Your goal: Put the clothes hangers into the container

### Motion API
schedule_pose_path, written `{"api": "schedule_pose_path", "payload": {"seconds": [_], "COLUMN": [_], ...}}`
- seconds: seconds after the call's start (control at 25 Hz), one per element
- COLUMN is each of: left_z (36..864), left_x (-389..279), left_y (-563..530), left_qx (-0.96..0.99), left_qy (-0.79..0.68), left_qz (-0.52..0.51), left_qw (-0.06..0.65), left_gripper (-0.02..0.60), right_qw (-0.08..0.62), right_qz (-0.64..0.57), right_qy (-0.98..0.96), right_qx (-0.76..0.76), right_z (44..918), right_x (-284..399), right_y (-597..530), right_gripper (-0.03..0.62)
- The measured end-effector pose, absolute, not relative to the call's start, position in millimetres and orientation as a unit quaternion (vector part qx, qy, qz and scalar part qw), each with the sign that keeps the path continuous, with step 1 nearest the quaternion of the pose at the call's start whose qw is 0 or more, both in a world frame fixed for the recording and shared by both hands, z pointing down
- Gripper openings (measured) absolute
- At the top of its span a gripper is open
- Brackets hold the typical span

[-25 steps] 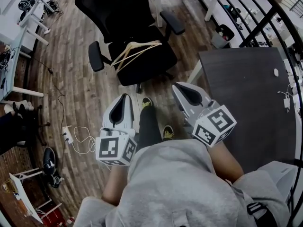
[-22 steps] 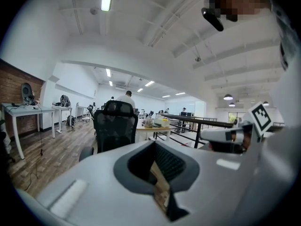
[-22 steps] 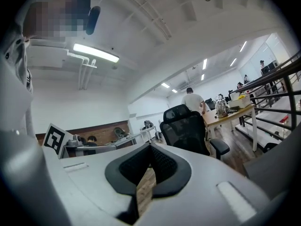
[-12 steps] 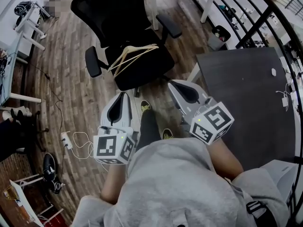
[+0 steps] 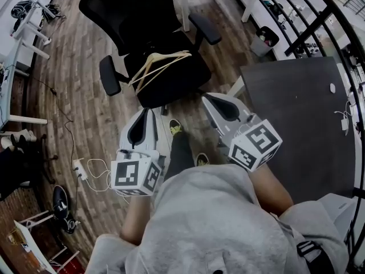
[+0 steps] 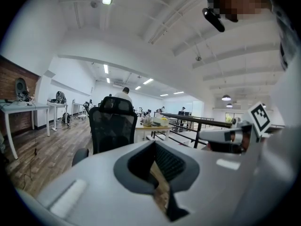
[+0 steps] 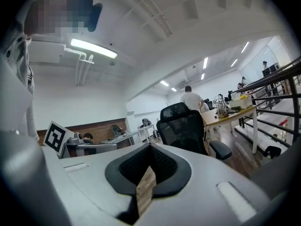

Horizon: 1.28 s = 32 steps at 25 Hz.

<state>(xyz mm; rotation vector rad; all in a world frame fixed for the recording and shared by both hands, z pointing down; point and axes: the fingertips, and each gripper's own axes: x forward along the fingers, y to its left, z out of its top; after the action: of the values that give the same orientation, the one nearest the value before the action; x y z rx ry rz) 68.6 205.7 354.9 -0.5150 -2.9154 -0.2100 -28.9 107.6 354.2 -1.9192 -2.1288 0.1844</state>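
Light wooden clothes hangers (image 5: 161, 63) lie in a loose pile on the seat of a black office chair (image 5: 165, 79), ahead of me in the head view. My left gripper (image 5: 143, 116) is held low over the wood floor, short of the chair's front edge, jaws shut with nothing in them. My right gripper (image 5: 214, 101) hovers beside it to the right, also shut and empty. The chair's mesh back (image 6: 112, 126) stands upright beyond my left gripper (image 6: 155, 149). It also shows (image 7: 183, 126) past my right gripper (image 7: 149, 149). No container is in sight.
A dark table (image 5: 302, 124) stands at the right, a railing (image 5: 319, 21) and a small bin (image 5: 263, 41) behind it. A power strip with cable (image 5: 82, 164) lies on the floor at left, near white desk legs (image 5: 25, 39). My feet (image 5: 177, 127) are between the grippers.
The chair with the hangers has drifted slightly left in the head view. Both grippers stay shut and have hardly moved.
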Motion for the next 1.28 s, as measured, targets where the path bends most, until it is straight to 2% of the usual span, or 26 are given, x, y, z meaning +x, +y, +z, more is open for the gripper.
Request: {"api": "schedule_pose_path", "payload": {"seconds": [0.68, 1.28], "left_z": [375, 376], "left_x": [3, -10], "left_y": [320, 434], "left_qx": [-0.169, -0.192], "left_qy": [-0.976, -0.969], "left_qz": [-0.087, -0.119], "left_qw": [0.11, 0.101], "left_gripper": [0.009, 0.009], "right_qw": [0.18, 0.184], "right_qz": [0.04, -0.005], "right_qy": [-0.723, -0.722], "right_qx": [-0.666, -0.667], "right_z": [377, 360], "right_x": [-84, -108], "right_y": [215, 313], "right_gripper": [-0.002, -0.002]}}
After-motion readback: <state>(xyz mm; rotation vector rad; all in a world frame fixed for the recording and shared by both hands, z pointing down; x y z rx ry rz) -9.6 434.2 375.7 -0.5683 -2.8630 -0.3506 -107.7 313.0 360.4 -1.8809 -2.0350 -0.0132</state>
